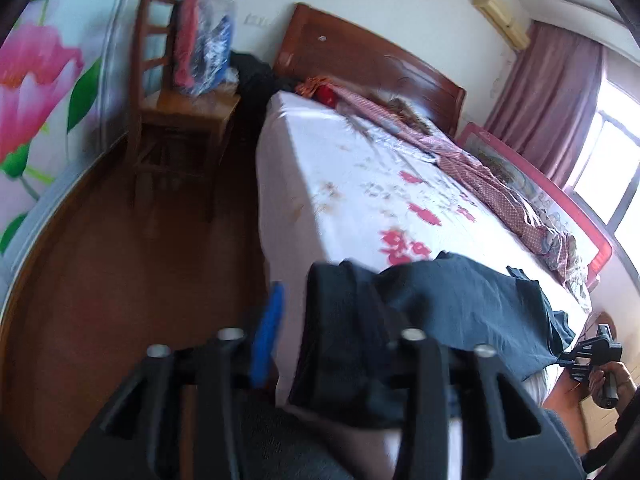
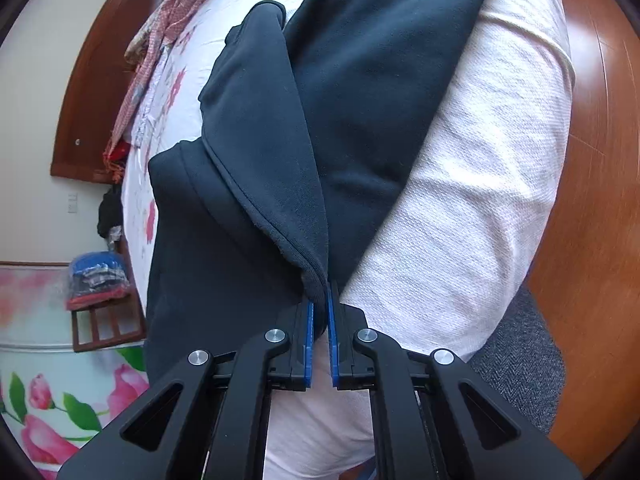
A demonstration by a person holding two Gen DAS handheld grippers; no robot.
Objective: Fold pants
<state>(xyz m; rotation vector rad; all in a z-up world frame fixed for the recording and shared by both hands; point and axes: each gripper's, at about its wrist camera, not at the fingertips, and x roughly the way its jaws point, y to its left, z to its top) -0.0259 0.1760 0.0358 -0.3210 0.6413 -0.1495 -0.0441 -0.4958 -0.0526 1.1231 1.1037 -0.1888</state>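
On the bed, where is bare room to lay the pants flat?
Free: the floral sheet between the dark pants and the headboard, bordered by the bed's floor-side edge. Crowded: the window side, where a red checked cloth runs along the bed, and the near corner under the pants.

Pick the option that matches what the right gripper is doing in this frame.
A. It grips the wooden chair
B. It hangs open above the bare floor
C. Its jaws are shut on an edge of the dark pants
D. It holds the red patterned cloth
C: in the right wrist view the right gripper has its blue-padded jaws closed on a hemmed edge of the dark pants, which lie on the bed.
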